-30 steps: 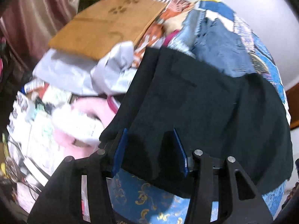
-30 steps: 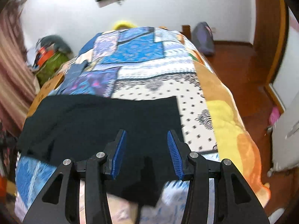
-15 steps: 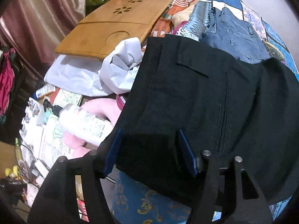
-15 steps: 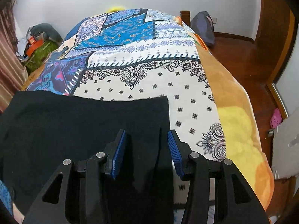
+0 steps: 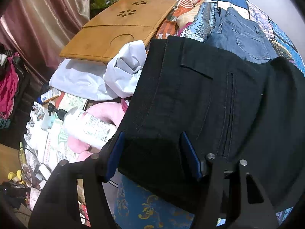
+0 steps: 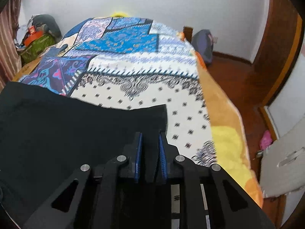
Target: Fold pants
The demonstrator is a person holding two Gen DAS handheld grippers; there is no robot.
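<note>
Black pants (image 6: 76, 129) corner pinched inside right gripper (image 6: 149, 139).

The pants (image 5: 200, 99) lie spread across the near end of the bed (image 6: 144, 87). Jeans (image 5: 240, 38) lie just beyond them. To their left sit a wooden tray (image 5: 116, 30) and, nearer, a bottle (image 5: 87, 127).

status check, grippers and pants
Right gripper just closed on black pants hem. Left gripper open over waistband corner. Jeans behind, clear.
</note>
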